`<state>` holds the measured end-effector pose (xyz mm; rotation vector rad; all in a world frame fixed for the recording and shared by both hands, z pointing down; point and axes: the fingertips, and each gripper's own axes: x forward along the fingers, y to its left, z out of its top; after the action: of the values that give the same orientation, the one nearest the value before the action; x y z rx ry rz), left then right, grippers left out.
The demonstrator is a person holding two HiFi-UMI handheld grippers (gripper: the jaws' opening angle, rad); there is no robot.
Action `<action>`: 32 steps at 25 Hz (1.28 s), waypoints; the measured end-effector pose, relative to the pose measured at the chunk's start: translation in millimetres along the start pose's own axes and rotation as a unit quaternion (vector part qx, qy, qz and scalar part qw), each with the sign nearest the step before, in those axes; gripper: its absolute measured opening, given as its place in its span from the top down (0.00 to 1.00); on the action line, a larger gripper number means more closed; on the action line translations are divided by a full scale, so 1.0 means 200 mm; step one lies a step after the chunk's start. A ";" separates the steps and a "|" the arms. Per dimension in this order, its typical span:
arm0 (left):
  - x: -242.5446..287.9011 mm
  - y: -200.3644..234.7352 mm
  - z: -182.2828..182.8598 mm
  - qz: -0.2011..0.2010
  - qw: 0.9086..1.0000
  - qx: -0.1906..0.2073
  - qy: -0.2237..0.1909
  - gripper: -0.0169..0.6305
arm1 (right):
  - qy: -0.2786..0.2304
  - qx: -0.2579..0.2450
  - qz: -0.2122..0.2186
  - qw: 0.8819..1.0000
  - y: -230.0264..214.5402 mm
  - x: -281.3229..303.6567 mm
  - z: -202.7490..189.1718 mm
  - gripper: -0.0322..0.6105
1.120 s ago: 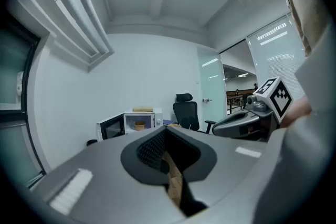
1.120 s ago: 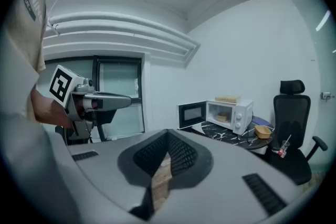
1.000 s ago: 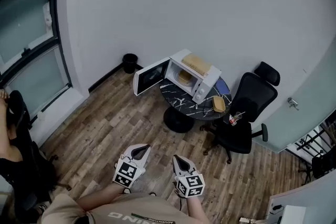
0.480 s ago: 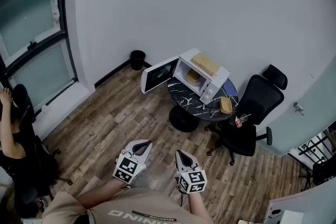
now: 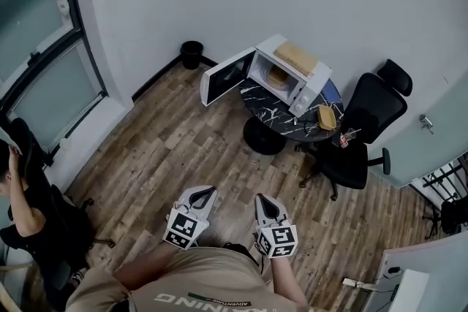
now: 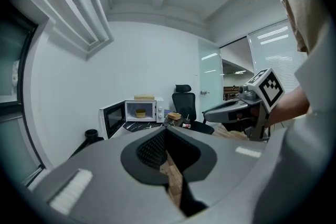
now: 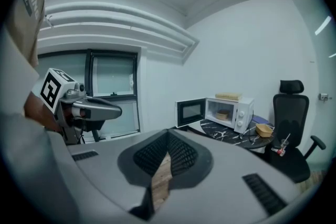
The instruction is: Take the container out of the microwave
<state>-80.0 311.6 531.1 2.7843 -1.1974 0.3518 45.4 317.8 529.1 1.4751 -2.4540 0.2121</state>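
The white microwave (image 5: 292, 77) stands on a round black marble table (image 5: 274, 117) far across the room, with its door (image 5: 227, 77) swung open to the left. A tan round container (image 5: 276, 76) sits inside it, also visible as the container (image 6: 140, 113) in the left gripper view and the container (image 7: 222, 114) in the right gripper view. My left gripper (image 5: 208, 191) and right gripper (image 5: 260, 199) are held close to my body over the wood floor, far from the table. Both are shut with nothing between the jaws.
A flat tan object (image 5: 296, 57) lies on top of the microwave. A second tan container (image 5: 326, 115) sits on the table's right side. A black office chair (image 5: 365, 131) stands beside the table and a black bin (image 5: 191, 53) by the wall. A seated person (image 5: 25, 193) is at the left.
The head view has shifted: the microwave and table now sit higher and further right in it. Both grippers stay shut near my body, slightly lower in the frame.
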 end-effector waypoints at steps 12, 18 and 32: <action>0.15 0.12 -0.31 -0.003 0.997 -0.057 0.055 0.96 | 0.061 0.029 0.022 0.997 -0.03 0.19 -0.24 0.94; 0.47 0.13 -0.17 -0.015 0.998 -0.022 0.055 0.96 | 0.040 0.015 0.037 0.998 -0.28 0.39 -0.17 0.94; 1.30 0.25 0.25 0.005 0.999 0.019 0.040 0.96 | -0.015 0.050 0.052 0.997 -1.11 0.76 0.07 0.94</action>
<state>65.6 85.5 545.7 2.7684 -1.2005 0.4878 171.3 80.6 558.9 1.3991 -2.5820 0.3398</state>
